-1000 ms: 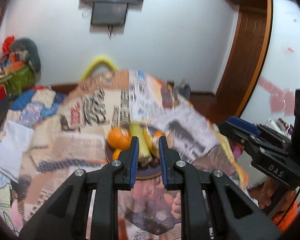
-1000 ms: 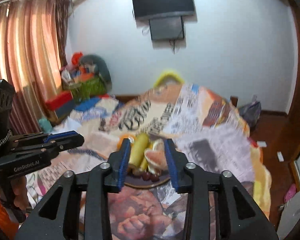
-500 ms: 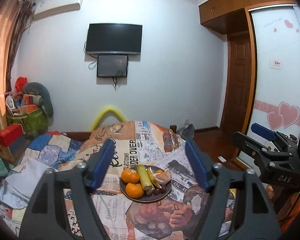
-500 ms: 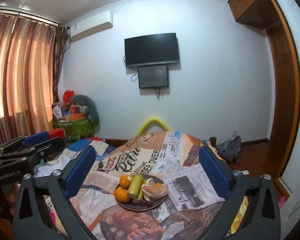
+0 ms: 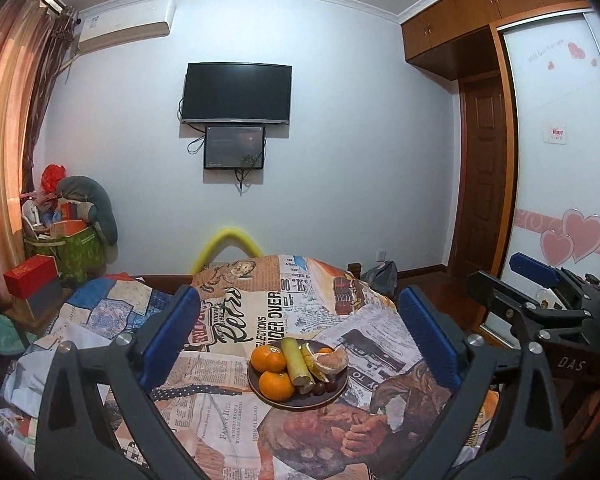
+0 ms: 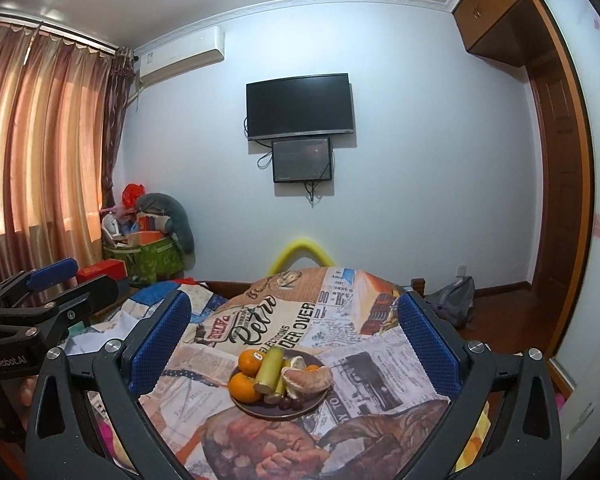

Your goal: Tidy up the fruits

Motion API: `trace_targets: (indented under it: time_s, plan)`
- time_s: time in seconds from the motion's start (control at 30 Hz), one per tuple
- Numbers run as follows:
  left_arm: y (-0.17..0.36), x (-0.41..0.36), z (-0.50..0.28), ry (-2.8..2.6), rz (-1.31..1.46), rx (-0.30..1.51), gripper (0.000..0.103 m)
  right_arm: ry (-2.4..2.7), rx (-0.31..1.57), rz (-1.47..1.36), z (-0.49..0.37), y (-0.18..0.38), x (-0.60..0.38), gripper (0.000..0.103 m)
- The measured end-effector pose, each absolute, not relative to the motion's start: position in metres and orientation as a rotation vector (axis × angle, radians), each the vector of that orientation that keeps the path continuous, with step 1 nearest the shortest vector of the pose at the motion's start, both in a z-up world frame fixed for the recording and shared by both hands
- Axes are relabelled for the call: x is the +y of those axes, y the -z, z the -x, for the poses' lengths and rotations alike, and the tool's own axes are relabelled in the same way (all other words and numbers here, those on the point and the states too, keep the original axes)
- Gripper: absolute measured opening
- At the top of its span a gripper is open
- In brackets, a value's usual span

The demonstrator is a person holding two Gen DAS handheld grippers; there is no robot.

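A dark plate (image 5: 300,406) rests on the newspaper-print cloth (image 5: 240,320) of the table. It holds oranges (image 5: 276,385), a green stalk (image 5: 296,362), a peeled orange (image 5: 331,361) and dark grapes (image 5: 320,389). My left gripper (image 5: 298,296) hangs in front of and above the plate; its jaws are opening wide with nothing between them. My right gripper (image 6: 293,298) stands open and empty, likewise short of the plate (image 6: 276,414). In the right wrist view the oranges (image 6: 244,387), stalk (image 6: 269,368) and peeled orange (image 6: 306,380) lie in the same heap.
A yellow foam arc (image 5: 230,240) rises behind the table. To the left are a patchwork bed (image 5: 108,312), a green bag (image 5: 80,252) and a red box (image 5: 30,274). A wardrobe door (image 5: 556,200) and a grey backpack (image 6: 454,300) are at the right.
Both grippers pulled back and up from the plate, and their jaws went from nearly shut around the fruit to wide apart. The fruit stayed on the plate.
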State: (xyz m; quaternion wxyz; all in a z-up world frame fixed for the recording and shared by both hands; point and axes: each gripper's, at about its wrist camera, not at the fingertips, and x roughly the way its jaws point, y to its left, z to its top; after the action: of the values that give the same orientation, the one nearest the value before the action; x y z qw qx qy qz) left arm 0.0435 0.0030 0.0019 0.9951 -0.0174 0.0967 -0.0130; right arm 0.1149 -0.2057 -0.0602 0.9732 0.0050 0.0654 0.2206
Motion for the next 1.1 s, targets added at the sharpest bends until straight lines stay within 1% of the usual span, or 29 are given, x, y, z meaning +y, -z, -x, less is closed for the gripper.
trace_targets:
  time_s: [1.1]
  plan:
    - [0.0032,0.0061,-0.0488,0.037,0.071,0.216,0.103,-0.442,0.138,-0.015,-0.1138,0.0614,-0.2072,0.103]
